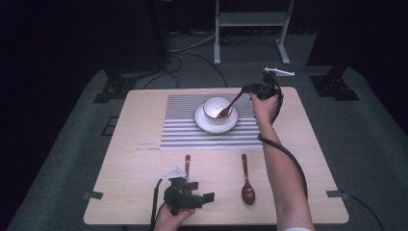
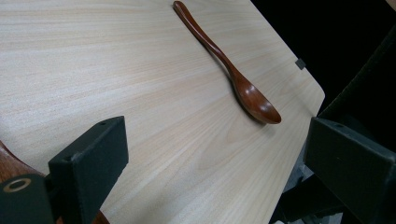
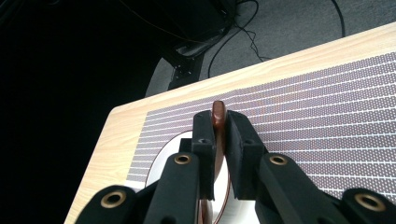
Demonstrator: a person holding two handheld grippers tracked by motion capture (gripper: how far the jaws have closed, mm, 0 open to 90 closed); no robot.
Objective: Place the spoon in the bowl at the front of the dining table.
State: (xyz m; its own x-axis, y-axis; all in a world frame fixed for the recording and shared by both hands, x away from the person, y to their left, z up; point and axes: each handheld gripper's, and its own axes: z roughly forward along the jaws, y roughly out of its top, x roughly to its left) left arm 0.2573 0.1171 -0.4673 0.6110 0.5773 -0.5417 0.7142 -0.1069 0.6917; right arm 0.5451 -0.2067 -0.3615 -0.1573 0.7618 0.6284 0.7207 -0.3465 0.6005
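Left gripper (image 1: 192, 191) sits at the near edge of the counter (image 1: 144, 159), jaws wide apart, nothing between them. A wooden spoon (image 1: 187, 164) lies just beyond it, handle pointing away; in the left gripper view a brown bit of it (image 2: 9, 164) shows beside the left-hand jaw, outside the gap. I can't tell if it touches the jaw.

Second wooden spoon (image 2: 229, 69) lies flat on the counter, ahead of the open jaws and well apart from them, bowl end toward the near edge. Dark reddish-brown, glossy, slim curved handle.

Mid-counter: grey-and-white striped mat (image 1: 183, 130). On it a white plate (image 1: 204, 124) with a white bowl (image 1: 211, 103) on top.

Far side: right gripper (image 1: 246, 89) is held over the mat's right edge, jaws clamped on the handle end of a third spoon (image 1: 230, 104). In the right gripper view the handle tip (image 3: 218, 114) pokes out just past the jaws, pinched between them. The spoon slants down to the left, its bowl end inside the white bowl. Same reddish-brown wood as the other two.
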